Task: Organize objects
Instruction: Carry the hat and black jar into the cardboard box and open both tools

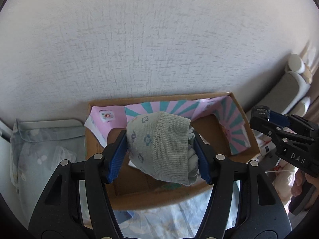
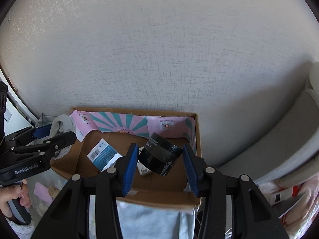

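Socks [image 1: 161,145], rolled into a grey patterned bundle, sat pinched between the pads of my left claw [image 1: 162,151], hanging just above the open cardboard box [image 1: 235,99] against the wall. I held them there because the box was where things were being gathered; a pink-and-teal liner [image 1: 179,107] ran along its back and right walls, and a blue-and-white carton [image 2: 103,155] already lay on its floor. The bundle's long axis ran from upper left to lower right in my left view, ribbed cuff end lowest and nearest me, the rounded end pointing toward the back wall.

My right claw [image 2: 160,164] was closed narrowly on a black jar [image 2: 159,155], carried tilted over the right part of the same box, its lid end angled up and toward the back. Beneath it lay something small and white, possibly another carton, though the jar hid most of it. Both claws pointed steeply down, I judged so each load could be set inside.
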`<state>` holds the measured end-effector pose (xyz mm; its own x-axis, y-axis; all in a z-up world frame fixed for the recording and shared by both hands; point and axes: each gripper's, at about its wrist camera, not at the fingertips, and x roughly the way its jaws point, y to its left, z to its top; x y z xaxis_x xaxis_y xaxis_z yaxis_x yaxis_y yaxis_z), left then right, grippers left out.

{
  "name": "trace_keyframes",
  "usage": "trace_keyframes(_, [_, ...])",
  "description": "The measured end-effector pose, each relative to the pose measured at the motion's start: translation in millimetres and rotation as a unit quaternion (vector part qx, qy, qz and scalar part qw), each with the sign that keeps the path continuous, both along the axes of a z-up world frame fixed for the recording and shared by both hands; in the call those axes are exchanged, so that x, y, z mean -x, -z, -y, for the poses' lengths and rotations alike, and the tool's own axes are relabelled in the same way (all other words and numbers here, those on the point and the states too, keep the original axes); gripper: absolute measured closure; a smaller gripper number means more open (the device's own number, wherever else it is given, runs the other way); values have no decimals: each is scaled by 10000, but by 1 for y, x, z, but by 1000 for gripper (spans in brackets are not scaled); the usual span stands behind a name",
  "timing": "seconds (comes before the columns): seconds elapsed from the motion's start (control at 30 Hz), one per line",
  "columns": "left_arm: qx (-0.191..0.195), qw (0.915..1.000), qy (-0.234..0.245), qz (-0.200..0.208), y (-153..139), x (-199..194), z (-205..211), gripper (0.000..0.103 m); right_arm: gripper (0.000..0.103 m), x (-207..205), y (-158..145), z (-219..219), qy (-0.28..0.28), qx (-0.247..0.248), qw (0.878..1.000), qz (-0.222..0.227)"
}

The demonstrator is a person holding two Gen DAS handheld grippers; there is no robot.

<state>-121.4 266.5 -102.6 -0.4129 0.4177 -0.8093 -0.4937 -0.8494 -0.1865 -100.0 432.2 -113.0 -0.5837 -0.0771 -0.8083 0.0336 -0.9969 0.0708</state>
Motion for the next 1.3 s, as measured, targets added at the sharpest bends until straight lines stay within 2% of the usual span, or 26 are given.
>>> trace_keyframes(0.17, [327,9992,-144,163,23,21,-13,44,61,26,12,-1,-160,41,9997,161])
trace_keyframes(0.4, [718,9963,-210,414,58,44,-27,44,61,56,44,0,-239,122,9981,561])
trace_keyframes(0.7, [736,9961,-79,480,66,49,-37,43,61,69,64,-2,-330,189,9956,853])
trace_keyframes(0.77, [793,9956,-54,505,66,52,-39,39,60,72,65,-2,-406,194,9948,919])
trace_keyframes(0.8, [872,9951,-53,463,65,53,-41,26,58,72,65,-2,-434,195,9946,925])
trace_keyframes(0.83, [934,9947,-40,429,64,55,-41,13,45,71,65,-3,-492,222,9944,908])
trace_keyframes(0.87, [915,9950,-10,395,63,56,-41,0,25,68,64,-4,-612,275,9937,900])
trace_keyframes(0.93, [827,9957,42,405,61,59,-40,0,14,62,62,-6,-756,261,9932,849])
trace_keyframes(1.1, [815,9958,131,404,60,61,-44,0,13,47,61,-8,-1016,155,9919,752])
trace_keyframes(1.3, [757,9960,133,464,58,50,-49,0,13,43,65,1,-1042,-20,9924,647])
